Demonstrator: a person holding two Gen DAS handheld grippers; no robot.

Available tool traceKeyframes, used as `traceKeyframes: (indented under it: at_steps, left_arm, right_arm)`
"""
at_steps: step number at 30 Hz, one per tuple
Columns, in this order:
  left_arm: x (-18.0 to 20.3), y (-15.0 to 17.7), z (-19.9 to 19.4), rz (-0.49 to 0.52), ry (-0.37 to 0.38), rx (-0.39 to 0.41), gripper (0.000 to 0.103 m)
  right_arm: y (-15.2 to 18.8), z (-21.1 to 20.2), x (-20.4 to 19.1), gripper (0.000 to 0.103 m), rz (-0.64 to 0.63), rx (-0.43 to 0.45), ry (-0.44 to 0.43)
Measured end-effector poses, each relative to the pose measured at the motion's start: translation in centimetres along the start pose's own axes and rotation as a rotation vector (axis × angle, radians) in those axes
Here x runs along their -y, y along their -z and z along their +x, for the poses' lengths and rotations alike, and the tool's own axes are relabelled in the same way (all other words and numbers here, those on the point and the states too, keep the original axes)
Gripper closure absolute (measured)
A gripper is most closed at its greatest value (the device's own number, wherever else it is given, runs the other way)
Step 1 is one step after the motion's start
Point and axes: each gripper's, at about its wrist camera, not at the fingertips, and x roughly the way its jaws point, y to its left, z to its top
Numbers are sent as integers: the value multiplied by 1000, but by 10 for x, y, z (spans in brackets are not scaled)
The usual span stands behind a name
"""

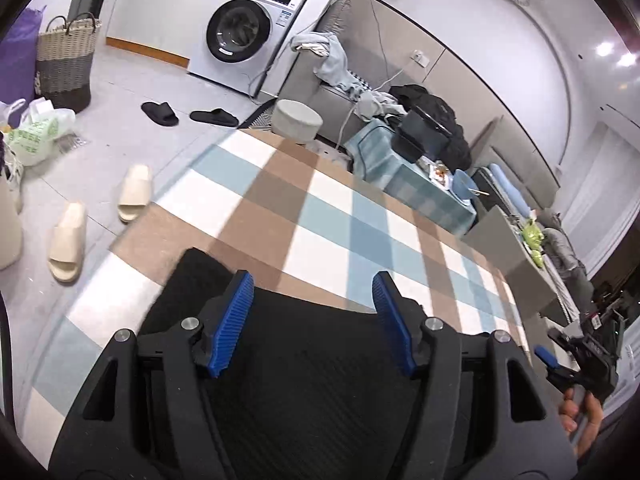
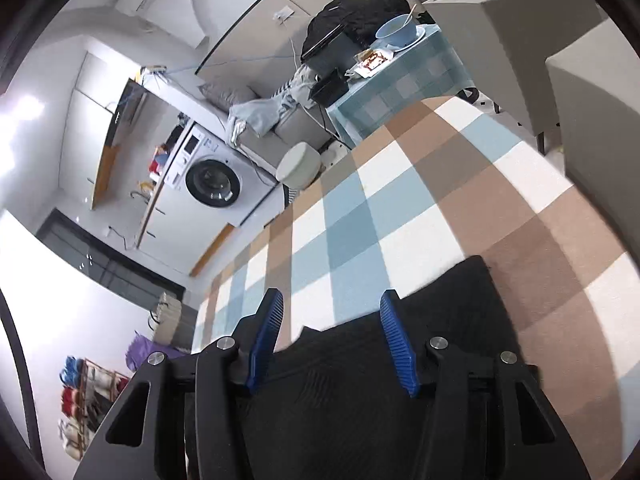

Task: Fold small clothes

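One black garment (image 1: 304, 380) lying on the checked rug (image 1: 320, 216).
Dark, finely ribbed knit, spread flat beneath two grippers; left gripper (image 1: 312, 320) and right gripper (image 2: 334, 340) fingers both released, apart above the cloth.

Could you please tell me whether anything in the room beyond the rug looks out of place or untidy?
Yes. A pale blue garment is slung in a heap over the sofa arm, and two pairs of slippers, black and cream, lie scattered on the floor. The black garment on the rug looks ordinary.
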Motion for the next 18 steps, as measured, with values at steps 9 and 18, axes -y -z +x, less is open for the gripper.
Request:
traceKeyframes:
  at_steps: [9, 18]
  left_arm:
    - [-11, 25, -55, 81, -81, -11, 43]
    - [-16, 90, -133, 181, -102, -30, 32]
  right_arm:
    - [58, -65, -2, 49, -252, -98, 153]
    - [152, -127, 44, 42, -305, -134, 212]
